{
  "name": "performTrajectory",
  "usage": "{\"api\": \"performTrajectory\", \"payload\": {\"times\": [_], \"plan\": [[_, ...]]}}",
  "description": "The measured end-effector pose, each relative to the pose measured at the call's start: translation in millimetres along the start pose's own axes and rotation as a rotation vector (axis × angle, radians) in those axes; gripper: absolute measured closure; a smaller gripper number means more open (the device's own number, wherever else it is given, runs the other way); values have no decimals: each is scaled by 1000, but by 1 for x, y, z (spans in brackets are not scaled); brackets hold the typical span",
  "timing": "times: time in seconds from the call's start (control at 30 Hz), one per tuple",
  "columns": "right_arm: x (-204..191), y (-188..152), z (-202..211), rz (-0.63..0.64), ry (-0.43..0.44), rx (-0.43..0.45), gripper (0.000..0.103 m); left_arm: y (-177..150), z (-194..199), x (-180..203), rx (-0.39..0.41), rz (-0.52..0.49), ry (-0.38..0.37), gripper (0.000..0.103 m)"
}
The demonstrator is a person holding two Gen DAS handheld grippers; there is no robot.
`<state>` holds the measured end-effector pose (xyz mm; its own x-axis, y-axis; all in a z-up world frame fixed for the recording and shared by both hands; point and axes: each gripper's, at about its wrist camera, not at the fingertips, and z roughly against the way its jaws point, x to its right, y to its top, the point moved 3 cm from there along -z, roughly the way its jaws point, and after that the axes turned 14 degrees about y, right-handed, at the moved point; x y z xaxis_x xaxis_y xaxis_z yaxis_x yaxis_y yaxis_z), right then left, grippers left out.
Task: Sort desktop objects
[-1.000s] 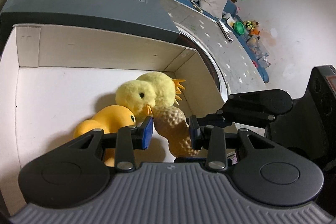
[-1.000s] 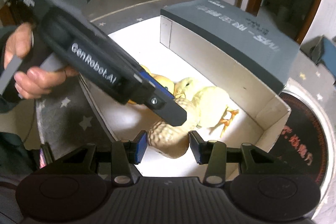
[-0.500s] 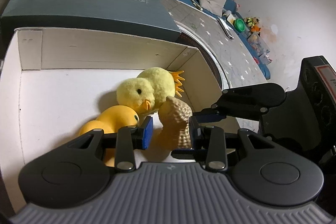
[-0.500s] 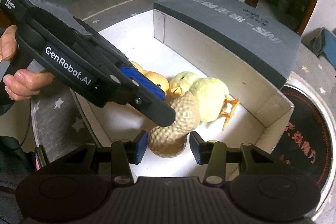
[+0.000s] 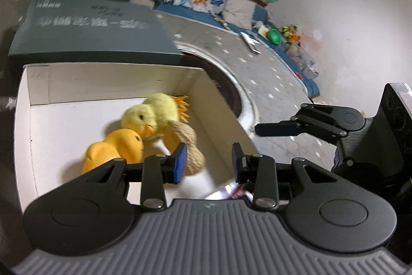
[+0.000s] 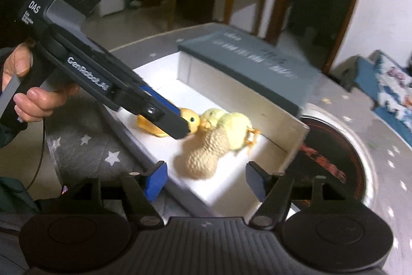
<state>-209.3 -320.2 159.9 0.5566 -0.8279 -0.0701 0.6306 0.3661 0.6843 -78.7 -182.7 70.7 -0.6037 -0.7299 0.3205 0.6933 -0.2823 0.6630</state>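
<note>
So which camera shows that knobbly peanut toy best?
The right wrist view: the peanut toy lies nearly whole in the white box. In the left wrist view it is blurred, partly behind a gripper finger.

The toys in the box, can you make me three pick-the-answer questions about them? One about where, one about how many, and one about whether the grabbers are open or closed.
1. Where does the knobbly peanut toy lie?
A. inside the white box
B. on the grey lid
C. on the floor

2. How many toys are in the box?
A. one
B. three
C. five

3. How does the right gripper stand?
A. shut on the peanut
B. shut on the lid
C. open, holding nothing

Answers:
1. A: the peanut rests on the box floor, leaning against the fluffy yellow chick.
2. B: the orange duck, the chick and the peanut are all that show inside.
3. C: its blue pads sit wide apart with the peanut beyond them, untouched. The left gripper is open too.
</note>
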Motion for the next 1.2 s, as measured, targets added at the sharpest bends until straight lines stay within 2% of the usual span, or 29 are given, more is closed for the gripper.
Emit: {"api": "performTrajectory", "payload": {"times": [0.07,0.33,0.57,0.8,0.93,1.1,1.2], "plan": [[-9,-14,11,-23,-43,13,24,-7,7,9,7,-27,-14,65],[-23,-76,8,-188,-99,-8,24,-40,18,47,-17,-136,-86,65],[-21,-92,-5,-216,-150,8,25,-58,-8,64,-74,-176,-90,65],[-18,-101,-12,-241,-158,22,31,-61,-38,68,-118,-169,-73,65],[-16,-103,-17,-249,-149,19,40,-63,-49,67,-137,-155,-60,65],[-16,-105,-18,-265,-135,33,45,-65,-60,68,-154,-145,-54,65],[-15,-106,-17,-274,-131,40,52,-67,-67,67,-167,-137,-51,65]]}}
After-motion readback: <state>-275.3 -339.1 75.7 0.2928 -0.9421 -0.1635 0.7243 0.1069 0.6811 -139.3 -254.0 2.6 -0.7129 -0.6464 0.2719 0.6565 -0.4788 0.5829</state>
